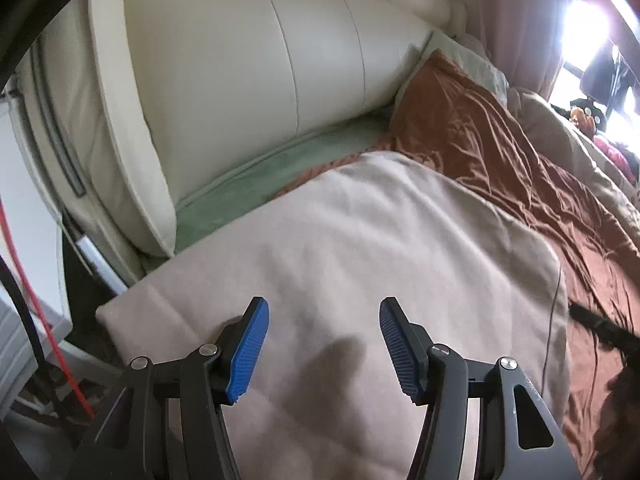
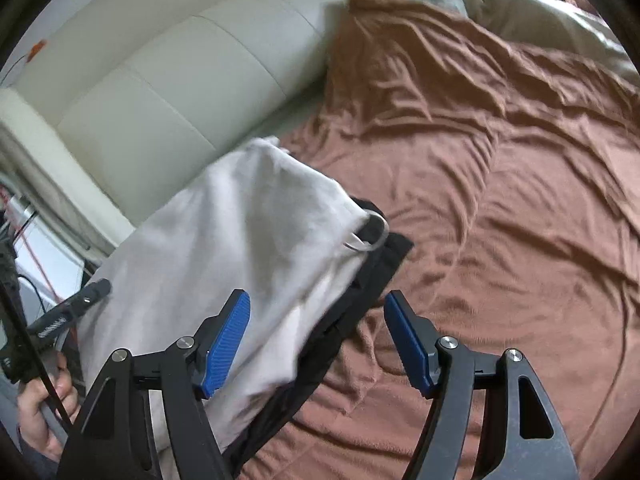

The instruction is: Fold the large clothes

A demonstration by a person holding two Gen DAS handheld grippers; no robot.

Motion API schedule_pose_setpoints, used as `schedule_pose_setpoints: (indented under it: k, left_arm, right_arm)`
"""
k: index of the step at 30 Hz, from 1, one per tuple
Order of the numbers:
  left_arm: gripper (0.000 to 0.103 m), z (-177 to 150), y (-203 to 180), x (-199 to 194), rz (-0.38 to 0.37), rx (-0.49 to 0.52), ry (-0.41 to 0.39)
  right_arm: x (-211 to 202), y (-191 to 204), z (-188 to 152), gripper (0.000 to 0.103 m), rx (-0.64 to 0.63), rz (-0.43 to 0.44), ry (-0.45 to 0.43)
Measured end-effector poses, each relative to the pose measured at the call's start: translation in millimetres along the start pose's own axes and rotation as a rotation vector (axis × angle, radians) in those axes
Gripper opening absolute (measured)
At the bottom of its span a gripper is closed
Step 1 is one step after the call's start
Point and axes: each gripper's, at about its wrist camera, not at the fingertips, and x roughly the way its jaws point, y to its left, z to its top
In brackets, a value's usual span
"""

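A folded beige-white garment (image 1: 360, 248) lies flat on the bed near the headboard. My left gripper (image 1: 324, 344) is open just above its near part, holding nothing. In the right wrist view the same pale garment (image 2: 240, 248) lies on top of a black garment (image 2: 360, 292) with a thin drawstring loop (image 2: 372, 236). My right gripper (image 2: 316, 340) is open above the edge where the pale and black cloth meet, holding nothing. The left gripper's body (image 2: 68, 312) and the hand holding it show at the left edge.
A rumpled brown blanket (image 2: 500, 160) covers the bed. A cream padded headboard (image 1: 248, 68) runs along the far side, with a green sheet strip (image 1: 280, 160) below it. Pillows (image 2: 540, 20) lie at the far end. Red and black cables (image 1: 36, 300) hang by the bed's left side.
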Motion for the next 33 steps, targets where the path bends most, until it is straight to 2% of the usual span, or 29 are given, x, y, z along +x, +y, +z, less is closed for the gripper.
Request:
schedule_pose_setpoints:
  k: [7, 10, 11, 13, 15, 18, 21, 23, 25, 27, 33]
  left_arm:
    - [0.06, 1, 17, -6, 0.05, 0.016, -0.049]
    - [0.06, 7, 21, 3, 0.061, 0.04, -0.059]
    - [0.06, 9, 24, 7, 0.09, 0.04, -0.066]
    - [0.06, 8, 30, 15, 0.113, 0.022, -0.067]
    - [0.06, 2, 34, 22, 0.097, 0.005, -0.059]
    - [0.06, -10, 40, 33, 0.105, 0.021, -0.041]
    - [0.06, -17, 52, 38, 0.089, -0.035, -0.014]
    - [0.06, -19, 52, 36, 0.109, -0.035, -0.013]
    - [0.06, -23, 47, 31, 0.141, -0.005, -0.016]
    - [0.059, -28, 45, 22, 0.14, -0.01, -0.016]
    - [0.059, -51, 33, -1, 0.121, -0.005, -0.012]
  right_arm:
    - [-7, 36, -2, 0.068, -0.106, 0.036, -0.057]
    - [12, 31, -1, 0.068, -0.128, 0.088, -0.024]
    - [23, 30, 3, 0.068, -0.142, 0.093, -0.002]
    - [36, 31, 6, 0.068, -0.169, 0.083, 0.016]
    - [57, 28, 11, 0.068, -0.194, 0.077, 0.033]
    - [70, 25, 11, 0.068, -0.234, 0.017, 0.039]
    - [76, 20, 6, 0.068, -0.232, -0.027, 0.055]
    - [73, 17, 4, 0.068, -0.23, -0.068, 0.067]
    - [66, 19, 5, 0.068, -0.226, -0.078, 0.067]
    - [51, 25, 7, 0.068, -0.23, -0.078, 0.044]
    - [9, 60, -6, 0.068, -0.291, 0.004, 0.006]
